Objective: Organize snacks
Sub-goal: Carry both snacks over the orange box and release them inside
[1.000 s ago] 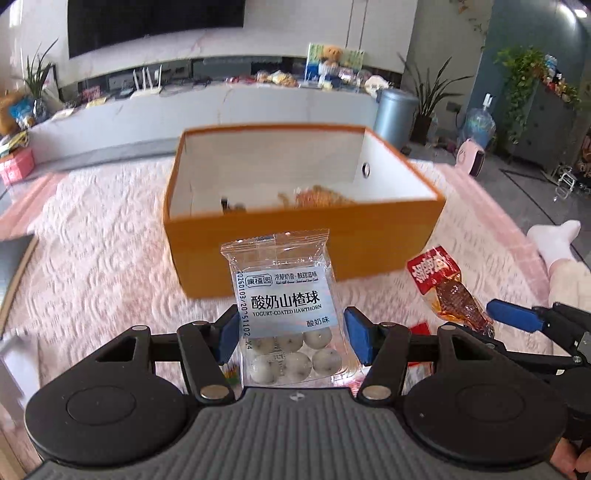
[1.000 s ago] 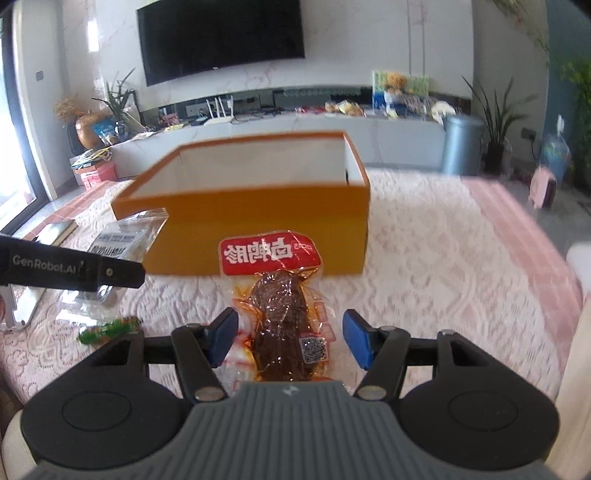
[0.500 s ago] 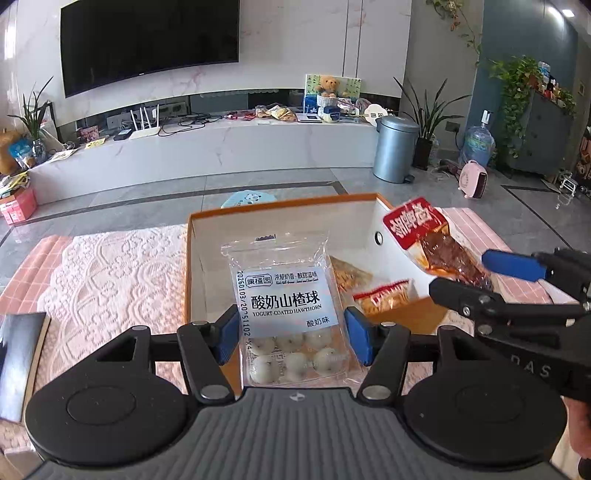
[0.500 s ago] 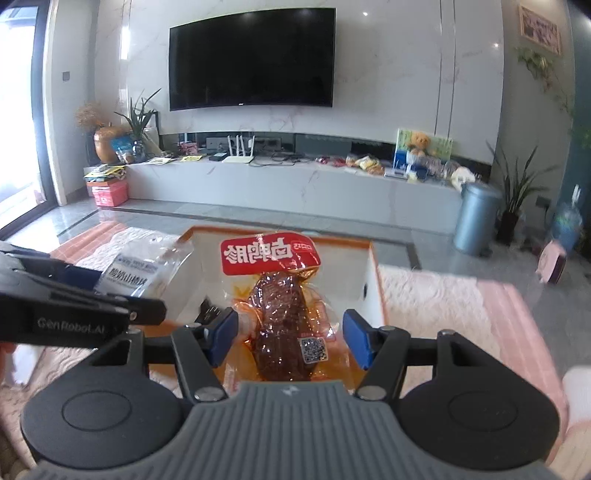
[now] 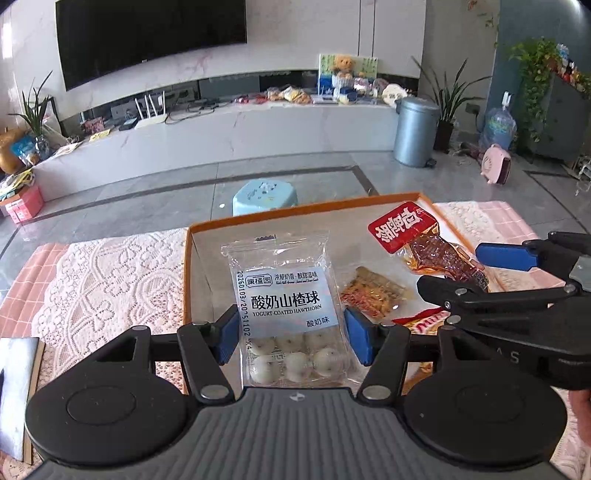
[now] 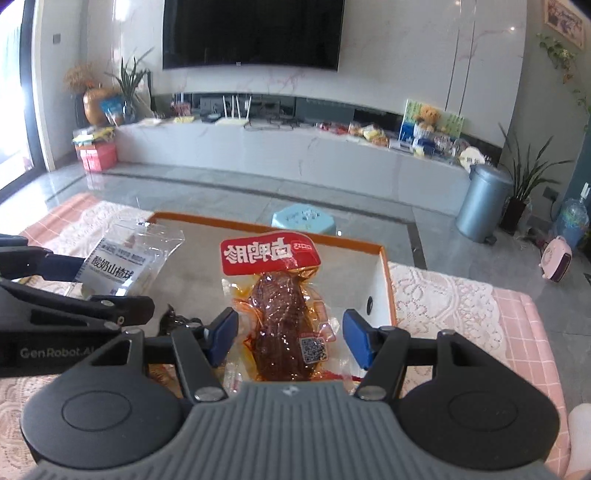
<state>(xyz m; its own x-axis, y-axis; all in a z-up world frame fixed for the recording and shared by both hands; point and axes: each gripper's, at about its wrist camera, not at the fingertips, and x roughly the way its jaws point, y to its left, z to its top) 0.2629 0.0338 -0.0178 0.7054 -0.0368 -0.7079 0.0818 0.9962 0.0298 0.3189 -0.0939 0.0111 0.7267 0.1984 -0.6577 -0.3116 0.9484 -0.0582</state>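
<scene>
1. The left hand-held gripper [image 5: 291, 338] was clamped on a clear packet of yogurt-coated hawthorn balls [image 5: 284, 314], its blue pads pressed against the packet's two edges, holding it upright above the box.
2. The right hand-held gripper [image 6: 290, 338] held a braised-meat pouch with a red header [image 6: 275, 299] between its half-spread blue pads, also above the box; whether both pads pressed on the pouch could not be told.
3. Beneath both lay the orange box [image 5: 186, 273], open-topped with a white lining, holding an orange-tinted snack bag [image 5: 373, 293] and a red-and-yellow packet [image 5: 421, 319].
4. The box stood on a tabletop covered with a white lace cloth [image 5: 110, 280] over pink check.
5. Beyond it stood a light-blue stool [image 5: 264, 195] on the grey floor, then a white media console [image 6: 295, 147] below a wall-mounted television [image 6: 251, 33].
</scene>
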